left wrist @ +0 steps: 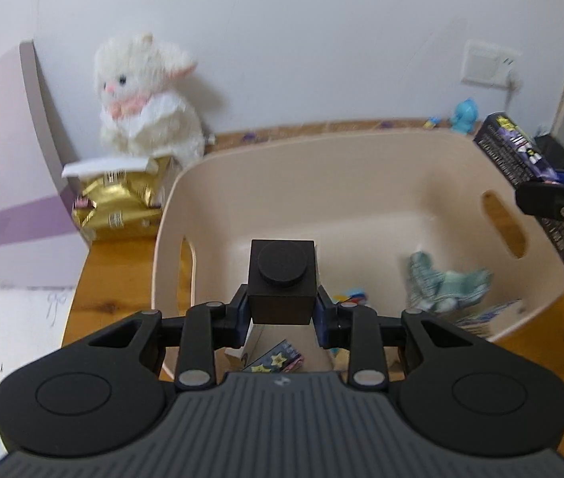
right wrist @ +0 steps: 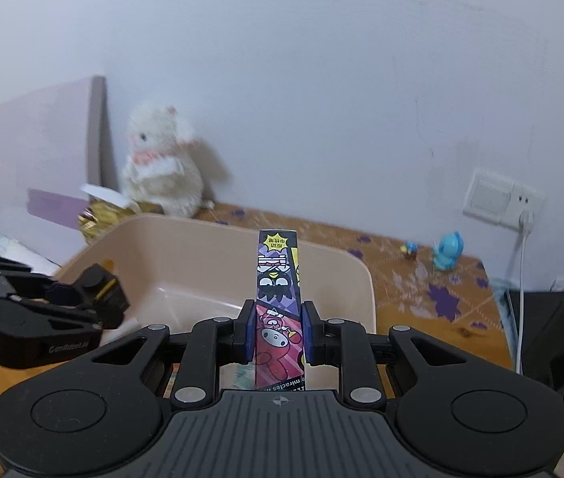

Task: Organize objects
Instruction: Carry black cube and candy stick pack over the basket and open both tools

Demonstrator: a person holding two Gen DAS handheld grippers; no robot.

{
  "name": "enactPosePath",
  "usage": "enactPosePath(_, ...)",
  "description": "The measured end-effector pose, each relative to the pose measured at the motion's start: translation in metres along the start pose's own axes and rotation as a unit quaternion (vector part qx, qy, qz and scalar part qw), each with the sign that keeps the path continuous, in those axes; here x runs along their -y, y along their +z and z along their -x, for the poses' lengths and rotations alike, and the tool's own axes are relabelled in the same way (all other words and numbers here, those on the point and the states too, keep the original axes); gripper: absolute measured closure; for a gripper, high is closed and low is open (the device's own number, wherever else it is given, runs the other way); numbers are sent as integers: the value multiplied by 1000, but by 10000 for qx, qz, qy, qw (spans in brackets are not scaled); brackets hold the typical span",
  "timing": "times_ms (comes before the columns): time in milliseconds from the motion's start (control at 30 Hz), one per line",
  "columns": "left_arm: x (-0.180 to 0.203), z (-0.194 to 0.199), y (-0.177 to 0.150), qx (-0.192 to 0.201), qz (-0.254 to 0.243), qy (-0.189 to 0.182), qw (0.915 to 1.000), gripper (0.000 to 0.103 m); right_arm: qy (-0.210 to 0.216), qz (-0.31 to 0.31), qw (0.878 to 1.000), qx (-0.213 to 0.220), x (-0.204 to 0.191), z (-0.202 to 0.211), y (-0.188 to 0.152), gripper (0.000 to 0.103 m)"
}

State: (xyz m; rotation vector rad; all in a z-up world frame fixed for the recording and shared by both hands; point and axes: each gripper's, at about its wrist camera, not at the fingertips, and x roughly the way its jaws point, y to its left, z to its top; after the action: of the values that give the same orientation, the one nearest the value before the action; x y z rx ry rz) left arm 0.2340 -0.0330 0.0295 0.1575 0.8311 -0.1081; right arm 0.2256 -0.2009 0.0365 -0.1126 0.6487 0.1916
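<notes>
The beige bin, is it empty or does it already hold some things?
Not empty. The left wrist view shows a teal cloth and a printed packet on the floor of the bin; most of that floor is bare.

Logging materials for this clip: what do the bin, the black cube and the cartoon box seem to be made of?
Beige bin: likely molded plastic, smooth with a soft sheen, rounded rim and cut-out handles. Black cube: probably matte hard plastic, with crisp edges and a raised round disc. Cartoon box: looks like glossy printed cardboard, with sharp folded corners and full-colour print.
</notes>
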Motion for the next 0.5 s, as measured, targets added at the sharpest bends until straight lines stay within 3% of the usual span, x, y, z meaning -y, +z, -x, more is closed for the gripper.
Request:
enactPosePath(167,-3,-25,-3,-390,15,120,9992,69,-51,-100,9994,-319,-2,-26,-7,82)
enactPosePath(300,-5,-28,-3,-446,-5,151,9989,69,-19,-96,9988,-488,-5,-37,-13,81)
enactPosePath(333,-5,-26,-3,-436,-9,152,9989,68,16,-84,9985,-542,-6,-38,-14,77)
enactPosePath(467,-5,-9,2,-225,-1,213,9995,30,11,-71,9988,-481,-6,-31,-18,55)
enactPosePath(500,-6,-3,3,-117,-5,226,9997,28,-7,-95,9992,-395,-5,-25,-18,45)
